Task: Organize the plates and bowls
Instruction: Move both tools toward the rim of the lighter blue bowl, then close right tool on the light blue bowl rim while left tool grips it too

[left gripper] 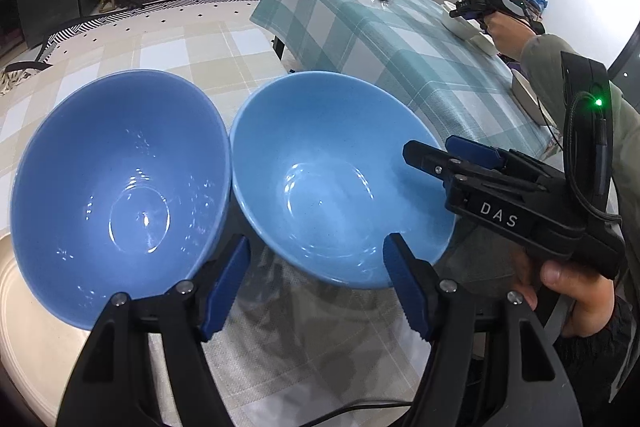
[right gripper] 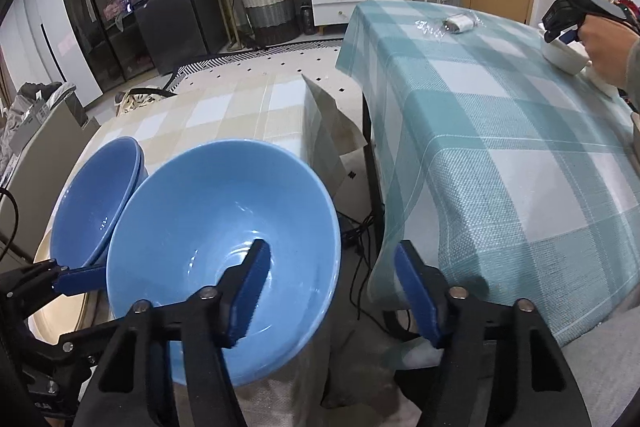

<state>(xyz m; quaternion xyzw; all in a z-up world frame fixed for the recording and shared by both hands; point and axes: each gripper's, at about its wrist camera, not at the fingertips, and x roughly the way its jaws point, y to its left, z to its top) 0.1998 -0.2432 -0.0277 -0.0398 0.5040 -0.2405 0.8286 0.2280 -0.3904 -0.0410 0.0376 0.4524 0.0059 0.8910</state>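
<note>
Two glossy bowls were seen side by side on a table covered with a beige and white checked cloth [left gripper: 160, 39]. The darker blue ceramic bowl [left gripper: 120, 195] stood to the left, apparently nested in a second bowl of the same colour, since a doubled rim could be made out in the right wrist view. It rested on a cream round plate [left gripper: 24, 327]. The lighter blue ceramic bowl [left gripper: 340, 183] stood just beside it, their rims nearly touching.

The left gripper [left gripper: 316, 283] was held with its jaws spread wide and nothing between them; its blue-padded fingers [left gripper: 228, 283] were positioned at the near edges of the two bowls.

The right gripper [right gripper: 336, 295] was likewise held wide open. Its left finger [right gripper: 248, 295] was seen over the interior of the lighter bowl [right gripper: 224, 251], with the right finger outside the rim, so that the bowl wall lay between the jaws without being clamped. Whether the pads touched the bowl could not be told.

A second table with a teal and white checked cloth [right gripper: 500, 131] stood to the right.
</note>
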